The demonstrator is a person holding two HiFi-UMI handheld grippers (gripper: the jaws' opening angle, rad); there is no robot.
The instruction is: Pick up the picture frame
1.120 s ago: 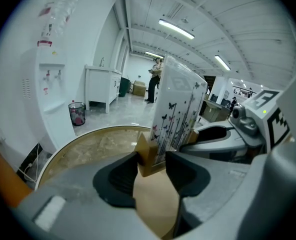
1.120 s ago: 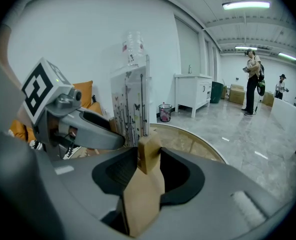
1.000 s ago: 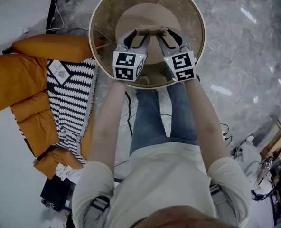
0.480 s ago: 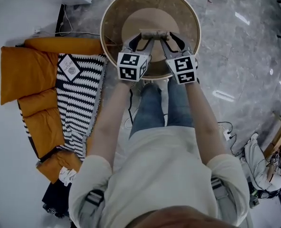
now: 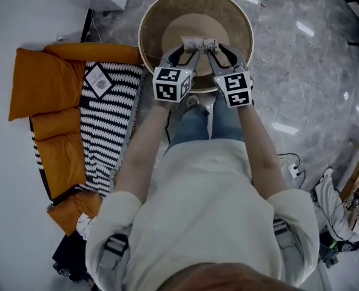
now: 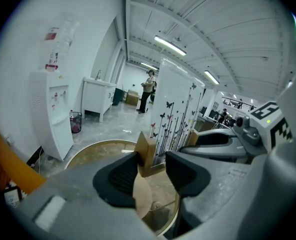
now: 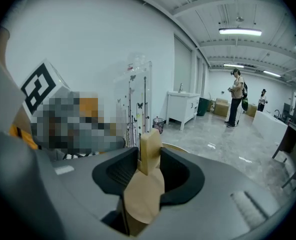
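Having been raised off the table, the picture frame is clamped in left gripper and right gripper jaws; pickup seems done.

In the head view only the top edge of the picture frame shows, its face out of sight. In the left gripper view the right gripper covers the frame's far side, and the distant person holds something, perhaps a box, too small to tell.
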